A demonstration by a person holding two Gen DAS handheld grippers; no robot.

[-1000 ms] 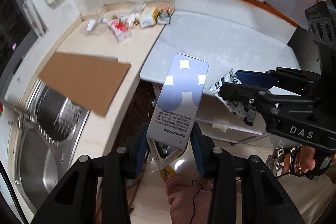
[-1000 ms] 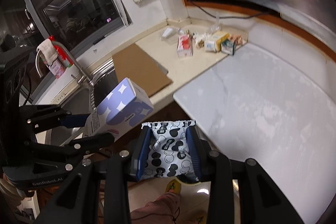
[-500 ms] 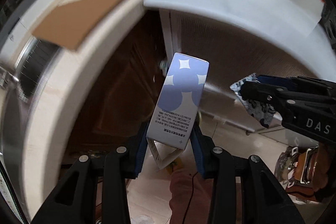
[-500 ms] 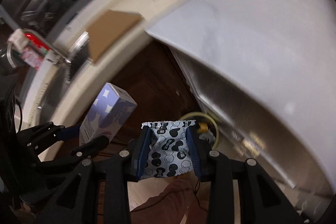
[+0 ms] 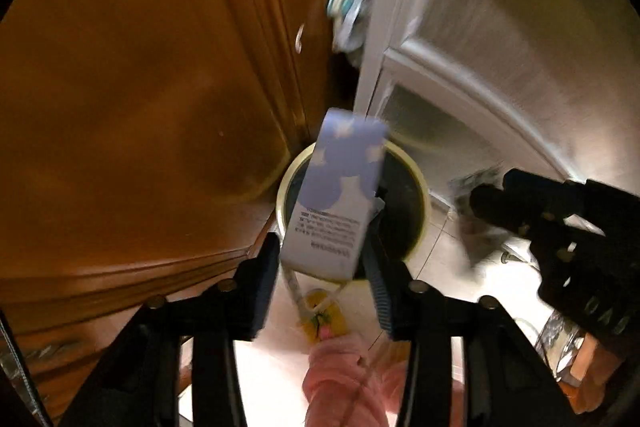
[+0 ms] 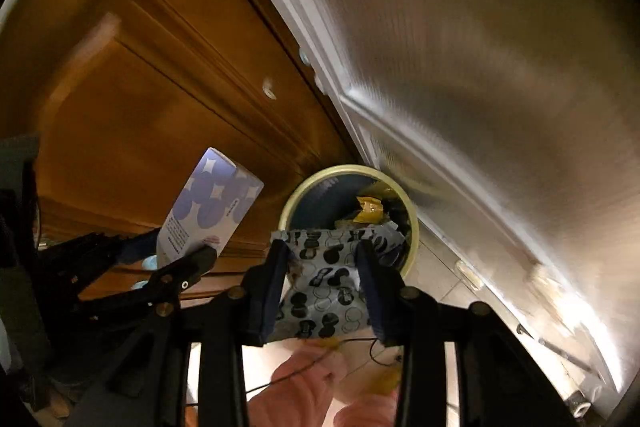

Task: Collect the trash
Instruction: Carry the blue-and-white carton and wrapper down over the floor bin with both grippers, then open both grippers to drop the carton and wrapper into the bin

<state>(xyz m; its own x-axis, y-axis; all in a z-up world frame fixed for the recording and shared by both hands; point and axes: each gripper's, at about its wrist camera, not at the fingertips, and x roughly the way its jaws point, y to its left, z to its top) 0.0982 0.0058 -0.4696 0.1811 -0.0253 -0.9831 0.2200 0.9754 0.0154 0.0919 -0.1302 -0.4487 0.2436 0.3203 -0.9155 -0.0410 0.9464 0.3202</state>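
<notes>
In the left wrist view, the left gripper (image 5: 324, 259) has its jaws closed on the lower end of a purple-and-white carton (image 5: 334, 195), which tilts up and away over a round bin (image 5: 420, 187) with a pale yellow rim. The bin stands on the floor at the foot of a brown wooden cabinet door (image 5: 140, 87) — a silvery appliance front (image 5: 500, 47) is on its other side. The right gripper (image 5: 486, 205) reaches in beside the bin, its wrapper only a blur.

In the right wrist view, the right gripper (image 6: 323, 283) has its jaws clamped on a black-and-white patterned wrapper (image 6: 326, 279), held just above the near rim of the bin (image 6: 414, 227) — yellow scraps (image 6: 370, 207) lie inside. The carton (image 6: 212, 207) sits beside the bin, in the left gripper (image 6: 176, 255).
</notes>
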